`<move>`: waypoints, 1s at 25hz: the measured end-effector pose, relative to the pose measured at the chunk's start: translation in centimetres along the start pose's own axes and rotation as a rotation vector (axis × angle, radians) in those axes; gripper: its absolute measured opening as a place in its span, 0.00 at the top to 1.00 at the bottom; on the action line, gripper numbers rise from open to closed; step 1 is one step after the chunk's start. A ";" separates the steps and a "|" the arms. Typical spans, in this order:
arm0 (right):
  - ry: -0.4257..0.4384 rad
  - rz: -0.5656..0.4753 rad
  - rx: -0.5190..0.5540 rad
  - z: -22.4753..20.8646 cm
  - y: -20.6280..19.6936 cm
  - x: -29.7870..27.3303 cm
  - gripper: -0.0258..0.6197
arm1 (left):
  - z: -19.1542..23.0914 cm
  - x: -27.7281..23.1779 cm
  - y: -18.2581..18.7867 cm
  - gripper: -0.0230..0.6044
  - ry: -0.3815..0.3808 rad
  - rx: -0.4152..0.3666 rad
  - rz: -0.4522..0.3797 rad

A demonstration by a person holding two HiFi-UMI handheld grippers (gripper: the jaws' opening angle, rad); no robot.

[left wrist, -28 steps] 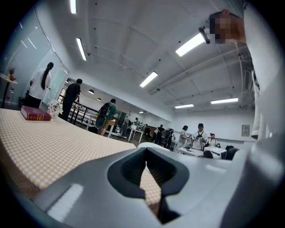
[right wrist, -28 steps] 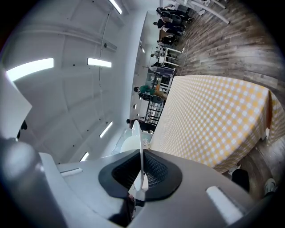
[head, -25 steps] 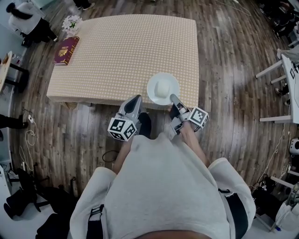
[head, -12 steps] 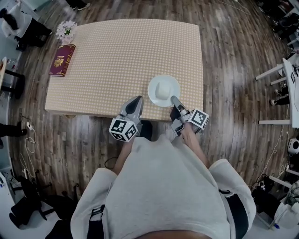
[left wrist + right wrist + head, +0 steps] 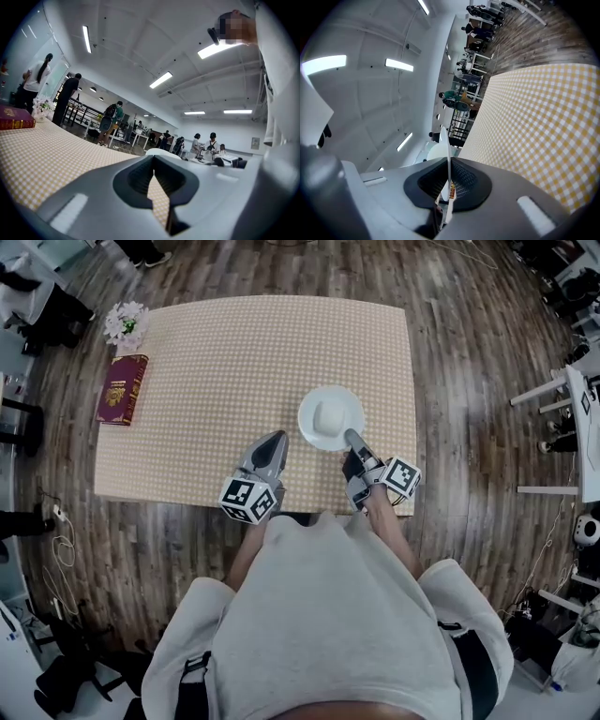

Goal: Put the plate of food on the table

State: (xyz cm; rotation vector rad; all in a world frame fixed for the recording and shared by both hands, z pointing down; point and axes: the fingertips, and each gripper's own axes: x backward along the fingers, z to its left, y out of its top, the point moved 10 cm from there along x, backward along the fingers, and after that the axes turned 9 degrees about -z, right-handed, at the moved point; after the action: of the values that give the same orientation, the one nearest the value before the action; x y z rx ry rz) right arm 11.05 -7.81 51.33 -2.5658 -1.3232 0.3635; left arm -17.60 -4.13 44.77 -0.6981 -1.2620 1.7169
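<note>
My right tool (image 5: 350, 438) pinched the plate (image 5: 310, 428) rim, plate at eleven o'clock over the surface (image 5: 234, 352); left tool (image 5: 272, 440) pressed together, empty

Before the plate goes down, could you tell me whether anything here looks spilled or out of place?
Nothing stands out. The right gripper holds the plate by its rim, food centred, nothing spilled on the table. The book and flowers sit at its far corner.
</note>
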 end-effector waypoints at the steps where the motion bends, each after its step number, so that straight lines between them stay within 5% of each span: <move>1: 0.000 -0.009 0.002 0.2 0.3 -0.8 0.94 | 0.7 -0.6 0.4 0.95 -0.007 0.001 0.001; 14: -0.050 -0.080 0.008 0.1 1.5 -5.9 0.94 | 7.5 -4.6 0.3 0.95 -0.036 0.018 0.081; 25: -0.029 -0.063 -0.028 -2.2 4.2 -6.4 0.94 | 6.9 -7.1 -1.5 0.95 0.011 0.017 0.104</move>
State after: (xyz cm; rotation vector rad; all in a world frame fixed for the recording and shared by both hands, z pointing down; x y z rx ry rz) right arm 11.31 -15.63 52.80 -2.5437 -1.4247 0.3751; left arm -19.57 -13.42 48.04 -0.7734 -1.2212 1.8034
